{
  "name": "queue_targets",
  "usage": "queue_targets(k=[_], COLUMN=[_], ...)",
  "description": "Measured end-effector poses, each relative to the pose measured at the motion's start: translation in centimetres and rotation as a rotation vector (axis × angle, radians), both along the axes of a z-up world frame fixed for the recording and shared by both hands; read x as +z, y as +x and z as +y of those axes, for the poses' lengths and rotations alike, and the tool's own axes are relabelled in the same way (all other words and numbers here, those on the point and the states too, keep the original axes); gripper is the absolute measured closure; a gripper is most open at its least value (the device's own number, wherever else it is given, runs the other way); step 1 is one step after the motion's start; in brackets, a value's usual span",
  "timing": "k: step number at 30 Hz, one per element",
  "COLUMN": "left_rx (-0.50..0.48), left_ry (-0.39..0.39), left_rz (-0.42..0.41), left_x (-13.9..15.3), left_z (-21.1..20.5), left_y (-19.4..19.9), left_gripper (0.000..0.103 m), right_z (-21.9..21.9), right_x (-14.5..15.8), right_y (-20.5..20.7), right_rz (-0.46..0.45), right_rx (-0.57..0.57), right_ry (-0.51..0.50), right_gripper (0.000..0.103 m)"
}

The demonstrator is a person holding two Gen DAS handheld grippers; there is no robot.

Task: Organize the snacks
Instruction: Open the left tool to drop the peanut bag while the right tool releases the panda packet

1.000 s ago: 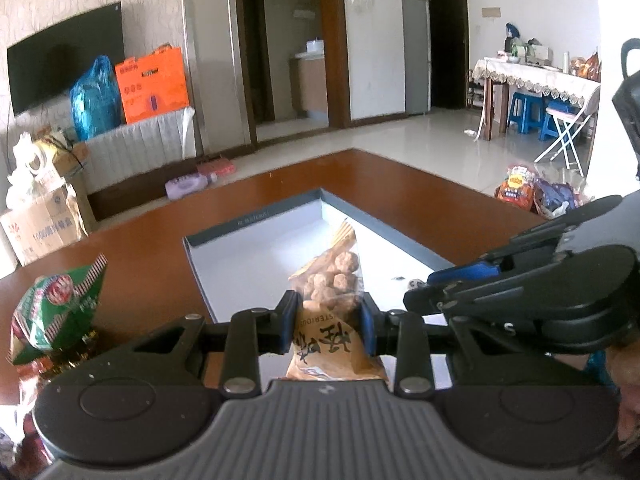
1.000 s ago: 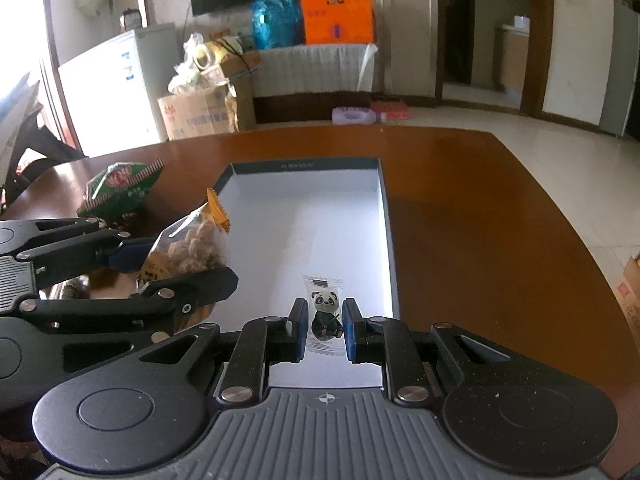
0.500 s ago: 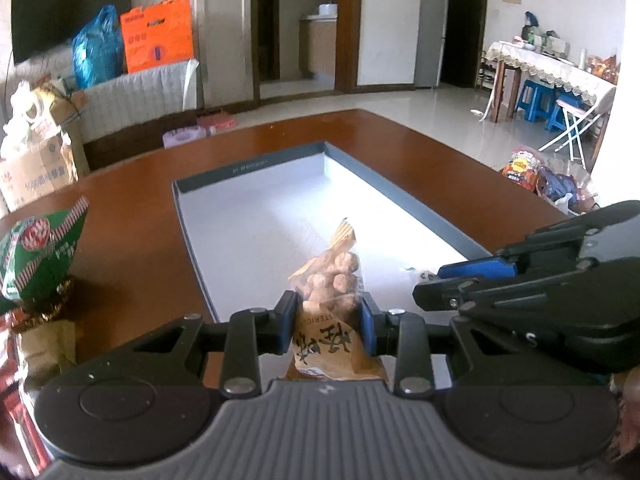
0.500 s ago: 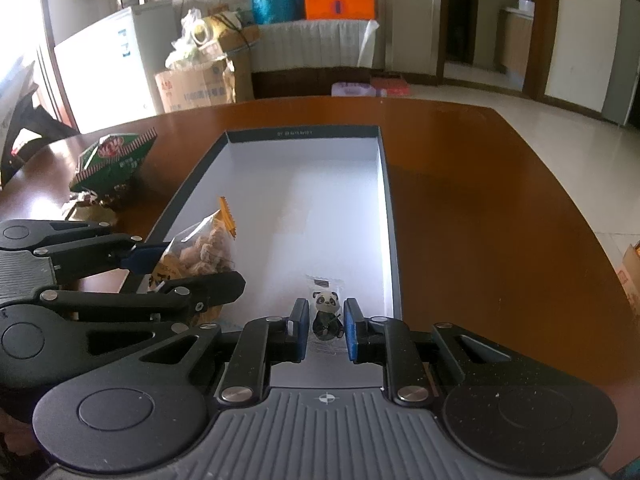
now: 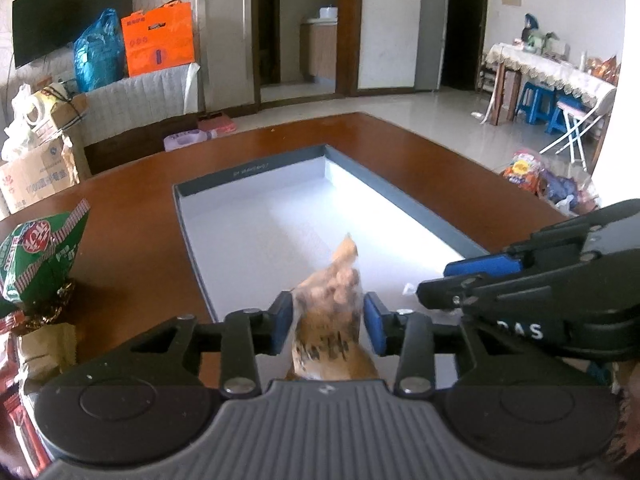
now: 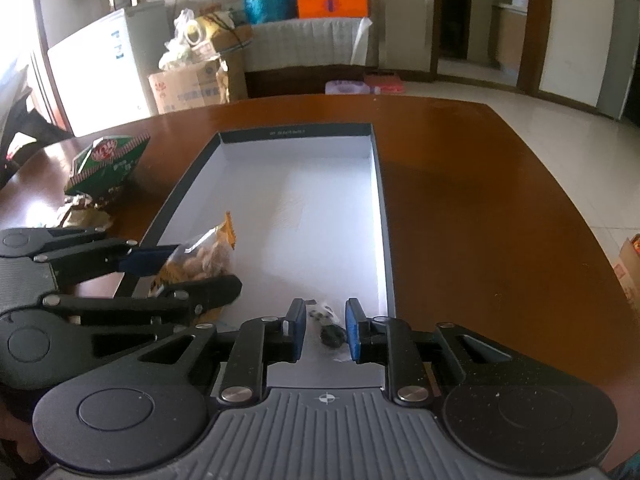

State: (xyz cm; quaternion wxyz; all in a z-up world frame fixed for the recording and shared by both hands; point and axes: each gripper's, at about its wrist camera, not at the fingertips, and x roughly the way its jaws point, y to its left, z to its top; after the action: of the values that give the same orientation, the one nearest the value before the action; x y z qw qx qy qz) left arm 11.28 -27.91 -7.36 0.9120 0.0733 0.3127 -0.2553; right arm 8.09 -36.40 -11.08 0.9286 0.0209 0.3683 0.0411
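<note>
A shallow grey box with a white floor (image 5: 248,168) (image 6: 378,184) lies on the brown table. My left gripper (image 5: 327,322) is over the box's near left corner, its jaws parted, with a clear bag of brown puffed snacks (image 5: 332,312) (image 6: 204,258) between them, blurred and dropping. My right gripper (image 6: 325,328) is over the box's near end, its jaws apart, and the small panda candy packet (image 6: 330,326) lies loose between them on the box floor. Each gripper shows in the other's view: the right one (image 5: 460,280), the left one (image 6: 192,268).
A green snack bag (image 5: 38,252) (image 6: 108,164) sits on other wrapped snacks (image 5: 44,336) on the table left of the box. The table edge curves away on the right, with floor beyond. Cardboard boxes and bags stand against the far wall.
Both grippers have opened. The snack bag in the left one has slipped down toward the box. The panda packet has dropped out of the right one onto the box floor.
</note>
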Motion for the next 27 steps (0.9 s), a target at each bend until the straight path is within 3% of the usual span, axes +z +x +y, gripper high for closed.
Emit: queue_targets(k=[10,18,27], left_rx=[0.023,0.029,0.051], left_ry=[-0.057,-0.065,-0.069], left_rz=[-0.044,-0.087,-0.128], left_x=[1.2,2.3,3.7], left_z=[1.7,3.6,6.2], left_y=[-0.3,-1.3,-2.3], left_gripper=[0.042,0.027,0.025], right_z=[-0.7,-0.4,0.9], right_x=[1.4,1.7,2.6], right_y=[-0.6,-0.6,-0.7], right_rz=[-0.090,-0.104,-0.146], right_rx=[-0.034,-0.024,0.003], right_ry=[0.030,0.040,0.044], right_gripper=[0.072,0.062,0.057])
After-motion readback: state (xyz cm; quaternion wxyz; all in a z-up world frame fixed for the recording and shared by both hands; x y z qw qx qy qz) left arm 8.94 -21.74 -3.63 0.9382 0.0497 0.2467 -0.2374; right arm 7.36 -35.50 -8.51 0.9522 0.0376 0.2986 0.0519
